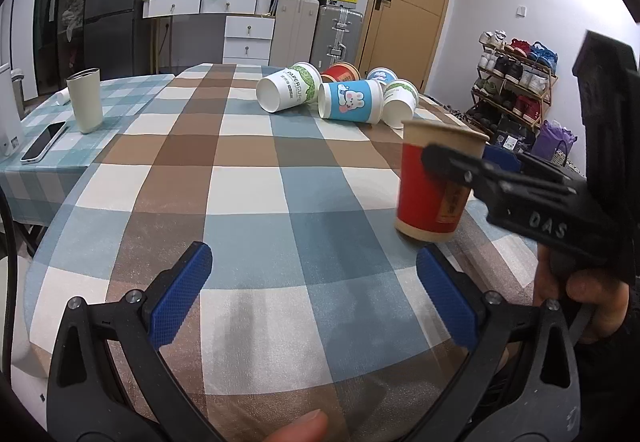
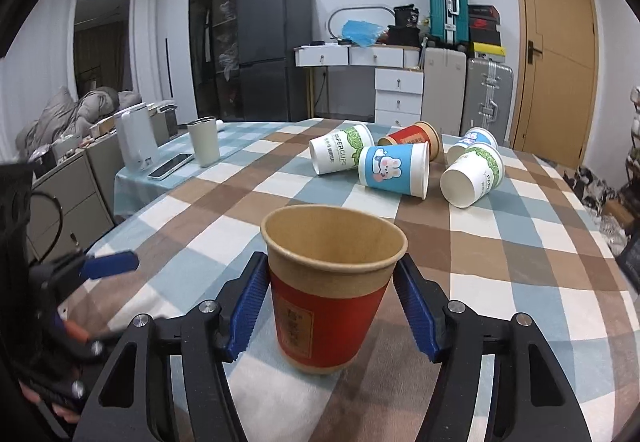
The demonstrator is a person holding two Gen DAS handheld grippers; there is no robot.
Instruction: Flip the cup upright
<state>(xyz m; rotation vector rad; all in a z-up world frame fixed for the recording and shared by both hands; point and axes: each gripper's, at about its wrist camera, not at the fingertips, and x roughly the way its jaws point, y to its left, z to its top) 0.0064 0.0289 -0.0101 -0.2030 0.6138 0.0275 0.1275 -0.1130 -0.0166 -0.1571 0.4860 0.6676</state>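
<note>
A red and brown paper cup (image 2: 330,294) stands upright on the checked tablecloth (image 2: 500,262), mouth up. My right gripper (image 2: 334,306) straddles it; its blue pads (image 2: 250,306) stand a little off the cup's sides, so it is open. In the left wrist view the same cup (image 1: 434,181) stands at the right with the right gripper's black fingers (image 1: 452,161) beside it. My left gripper (image 1: 314,298) is open and empty, low over the cloth, left of the cup.
Several paper cups lie on their sides at the far end: a blue rabbit cup (image 2: 394,169), white and green cups (image 2: 340,153) (image 2: 472,175), a red one (image 2: 412,137). A cream tumbler (image 2: 204,141), a phone (image 2: 170,165) and a white appliance (image 2: 136,139) sit at the left.
</note>
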